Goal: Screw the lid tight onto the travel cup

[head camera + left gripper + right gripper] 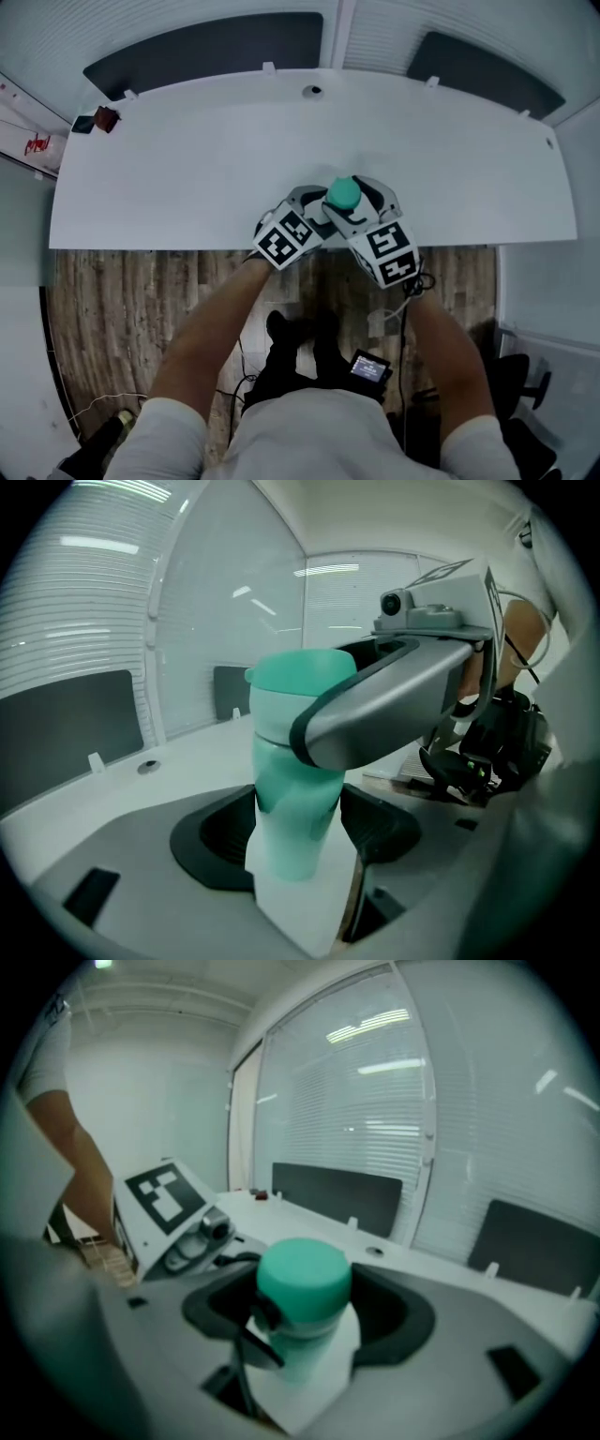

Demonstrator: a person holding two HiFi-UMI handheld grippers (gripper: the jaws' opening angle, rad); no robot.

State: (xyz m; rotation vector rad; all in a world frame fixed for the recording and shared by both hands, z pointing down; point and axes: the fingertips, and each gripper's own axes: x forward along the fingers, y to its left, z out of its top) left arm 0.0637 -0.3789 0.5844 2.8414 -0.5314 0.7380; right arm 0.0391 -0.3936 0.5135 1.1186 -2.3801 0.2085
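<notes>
Travel cup (286,794): I see it standing upright at the 6 o'clock edge of the white worktop (187,159), about midway along that edge. Its body is pale translucent teal.
Lid (343,193): solid teal and round-topped. It sits on the cup's mouth, and I cannot tell how far it is threaded on.
Left tongs (298,834): these come in from 7 o'clock, clenched on the cup's lower body. A black pad presses each side of it.
Right tongs (305,1321): these come in from 5 o'clock, clenched around the lid. In the left gripper view, one of their grey jaws crosses the cup just under the lid.
Forearms (211,328): mine are both bare and reach up from 6 o'clock over the wood-plank floor (122,309).
Cable hole (312,91): a small round hole at the worktop's 12 o'clock edge, well apart from the cup.
Red object (106,118): small, at the 10 o'clock corner of the worktop. It is too small for me to identify.
</notes>
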